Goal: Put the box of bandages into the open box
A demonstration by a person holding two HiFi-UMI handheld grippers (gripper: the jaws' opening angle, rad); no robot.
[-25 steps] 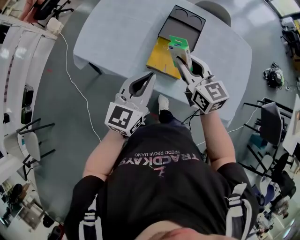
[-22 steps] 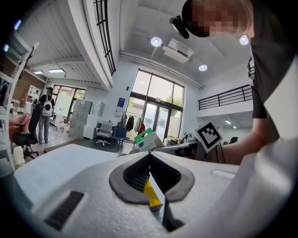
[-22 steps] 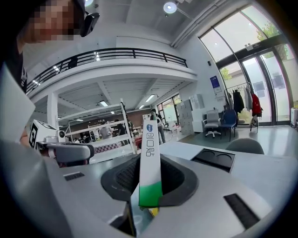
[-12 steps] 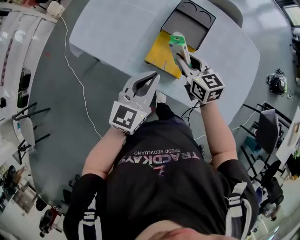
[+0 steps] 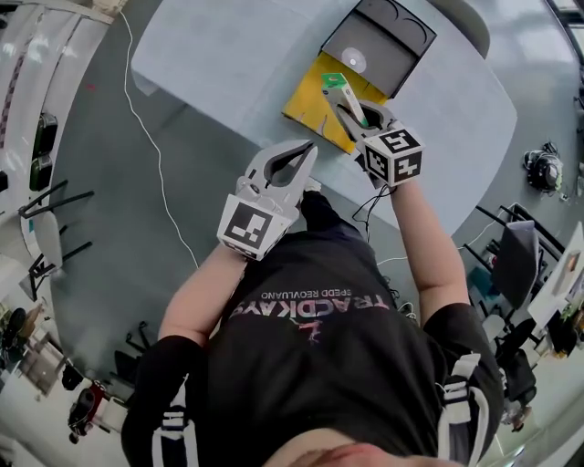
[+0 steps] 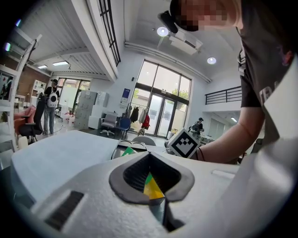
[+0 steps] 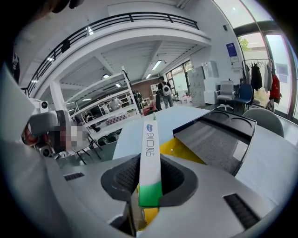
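Note:
The box of bandages [image 5: 334, 88] is slim, white with a green end, and my right gripper [image 5: 346, 103] is shut on it. It hangs above the yellow flap [image 5: 313, 108] of the open box, whose dark tray [image 5: 381, 44] lies beyond on the grey table [image 5: 219, 55]. In the right gripper view the bandage box [image 7: 150, 153] stands edge-on between the pads, pointing towards the dark tray [image 7: 219, 139]. My left gripper [image 5: 305, 150] hovers at the table's near edge, left of the yellow flap, jaws together and empty. Through its jaws [image 6: 150, 186] a bit of yellow shows.
A small white disc [image 5: 354, 62] lies in the dark tray. A grey chair [image 5: 465, 20] stands behind the table. A white cable [image 5: 157, 182] runs over the floor at left. Folding chairs [image 5: 522, 244] stand at right, white shelving [image 5: 36, 55] at far left.
The right gripper has carried the bandage box a little farther over the yellow flap and turned it edge-on. The left gripper has stayed by the table's near edge.

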